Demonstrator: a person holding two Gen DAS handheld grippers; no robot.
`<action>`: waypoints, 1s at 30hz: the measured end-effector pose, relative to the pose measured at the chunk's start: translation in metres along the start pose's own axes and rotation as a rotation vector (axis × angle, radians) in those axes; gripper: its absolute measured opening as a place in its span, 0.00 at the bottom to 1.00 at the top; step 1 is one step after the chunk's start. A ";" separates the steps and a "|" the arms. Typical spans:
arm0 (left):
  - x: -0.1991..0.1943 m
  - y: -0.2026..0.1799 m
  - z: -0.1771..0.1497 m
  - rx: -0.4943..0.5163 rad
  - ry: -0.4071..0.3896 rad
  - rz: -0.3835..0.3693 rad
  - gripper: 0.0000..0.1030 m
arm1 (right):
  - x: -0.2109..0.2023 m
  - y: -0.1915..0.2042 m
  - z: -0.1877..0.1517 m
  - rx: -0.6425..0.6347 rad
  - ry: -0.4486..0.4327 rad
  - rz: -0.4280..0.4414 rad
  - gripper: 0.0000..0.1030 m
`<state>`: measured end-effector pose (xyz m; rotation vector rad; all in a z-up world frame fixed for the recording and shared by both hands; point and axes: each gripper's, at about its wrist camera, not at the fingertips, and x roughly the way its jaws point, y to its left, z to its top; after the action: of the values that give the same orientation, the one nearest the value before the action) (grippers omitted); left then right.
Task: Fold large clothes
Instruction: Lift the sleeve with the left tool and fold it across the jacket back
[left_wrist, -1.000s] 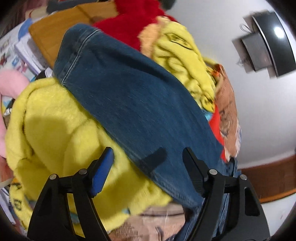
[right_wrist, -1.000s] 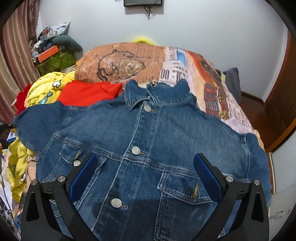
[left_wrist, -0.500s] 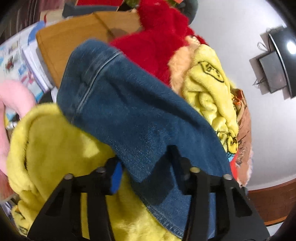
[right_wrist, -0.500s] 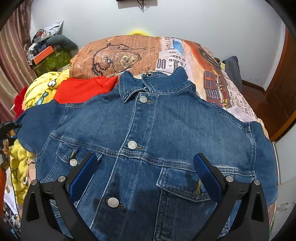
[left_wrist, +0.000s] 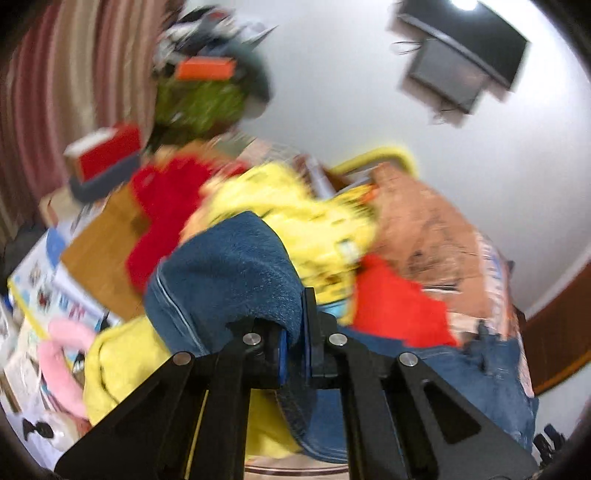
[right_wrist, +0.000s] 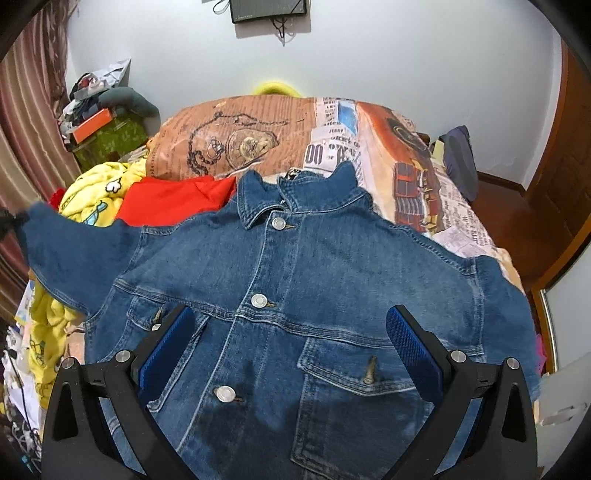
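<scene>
A blue denim jacket (right_wrist: 314, 280) lies front up and buttoned on the bed, collar toward the far wall. My left gripper (left_wrist: 293, 325) is shut on the jacket's sleeve (left_wrist: 229, 273), which bunches up over the closed pads. In the right wrist view that sleeve (right_wrist: 70, 247) stretches out lifted at the far left, with the left gripper (right_wrist: 5, 221) just showing at the frame edge. My right gripper (right_wrist: 291, 350) hovers open over the jacket's lower front, blue pads wide apart and nothing between them.
The bed (right_wrist: 413, 162) wears a newspaper-print cover. A yellow plush garment (right_wrist: 96, 195) and a red garment (right_wrist: 173, 199) lie left of the jacket. Boxes and clutter (right_wrist: 103, 125) stack by the striped curtain. A dark bag (right_wrist: 458, 158) sits at the bed's right side.
My left gripper closed on the denim sleeve and rose with it, rolling as it went. The sleeve now lifts off the yellow pile. The right gripper stayed open, nearly in place.
</scene>
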<state>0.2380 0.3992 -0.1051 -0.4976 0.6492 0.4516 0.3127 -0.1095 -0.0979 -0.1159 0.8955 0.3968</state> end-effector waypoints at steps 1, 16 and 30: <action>-0.008 -0.020 0.004 0.028 -0.017 -0.020 0.05 | -0.003 -0.002 0.000 -0.003 -0.005 -0.001 1.00; -0.021 -0.269 -0.063 0.302 0.050 -0.269 0.05 | -0.032 -0.043 -0.004 -0.002 -0.064 -0.006 1.00; 0.068 -0.382 -0.241 0.562 0.474 -0.312 0.05 | -0.023 -0.097 -0.034 0.060 0.012 -0.054 1.00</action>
<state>0.3828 -0.0219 -0.2046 -0.1568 1.0908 -0.1604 0.3118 -0.2149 -0.1074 -0.0872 0.9133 0.3187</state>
